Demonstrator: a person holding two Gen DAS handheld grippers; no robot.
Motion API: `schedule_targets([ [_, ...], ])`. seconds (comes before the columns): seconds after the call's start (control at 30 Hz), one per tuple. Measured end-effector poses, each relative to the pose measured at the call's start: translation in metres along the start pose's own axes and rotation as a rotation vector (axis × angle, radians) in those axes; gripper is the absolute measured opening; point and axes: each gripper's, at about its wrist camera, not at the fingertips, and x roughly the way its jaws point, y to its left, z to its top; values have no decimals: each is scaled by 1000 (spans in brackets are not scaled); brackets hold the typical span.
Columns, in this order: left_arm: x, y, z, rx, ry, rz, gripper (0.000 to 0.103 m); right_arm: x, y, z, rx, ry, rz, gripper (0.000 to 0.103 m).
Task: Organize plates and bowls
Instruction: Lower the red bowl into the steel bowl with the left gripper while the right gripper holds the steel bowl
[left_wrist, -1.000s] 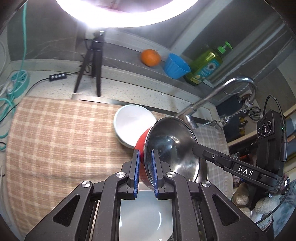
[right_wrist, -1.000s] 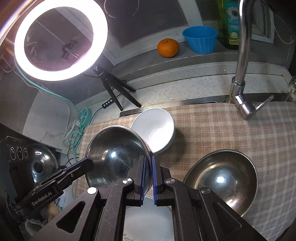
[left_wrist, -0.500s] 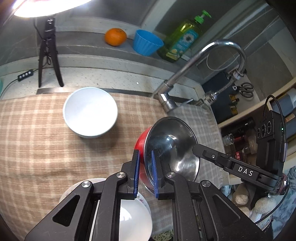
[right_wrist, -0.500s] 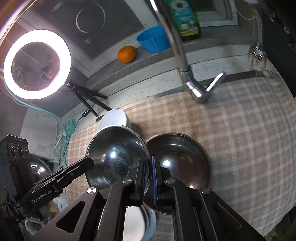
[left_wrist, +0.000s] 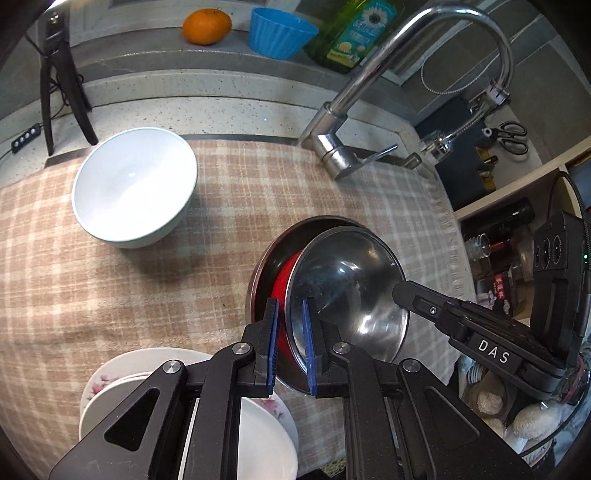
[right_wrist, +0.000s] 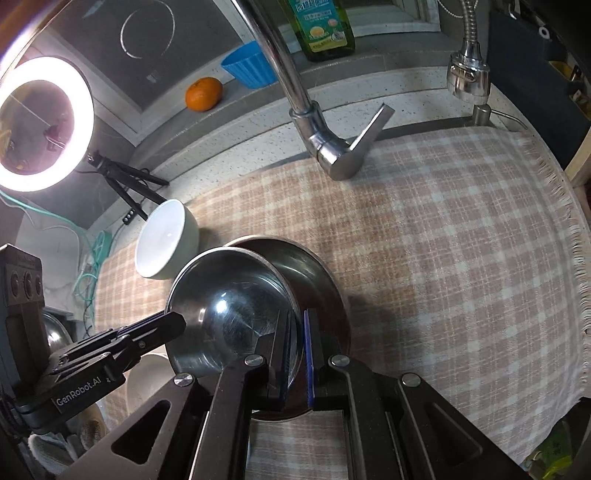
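Left claw (left_wrist: 289, 343) and right claw (right_wrist: 295, 356) both clenched on opposite rims of red-sided steel bowl (left_wrist: 347, 295). Held tilted over second steel bowl (right_wrist: 317, 269) on checked cloth (right_wrist: 461, 240), perhaps touching. White bowl (left_wrist: 133, 188) well apart.

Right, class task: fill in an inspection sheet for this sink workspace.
Surface: checked cloth spread below the faucet.
Job's things: red-sided steel bowl held tilted over a second steel bowl; white bowl upright on the cloth; flowered plates stacked at the near edge.
Clutter: orange, blue cup, soap bottle on the back ledge.
Grippers: left gripper and right gripper each shut on that bowl's rim, opposite sides.
Cables: teal cable and black switch lead near the tripod.
Surroundings: ring light, lit.
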Motion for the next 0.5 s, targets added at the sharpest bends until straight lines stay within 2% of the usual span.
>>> schedule_targets([
  [0.5, 21, -5, -4, 20, 38, 32, 11, 17, -7, -4, -28, 16, -72, 6],
])
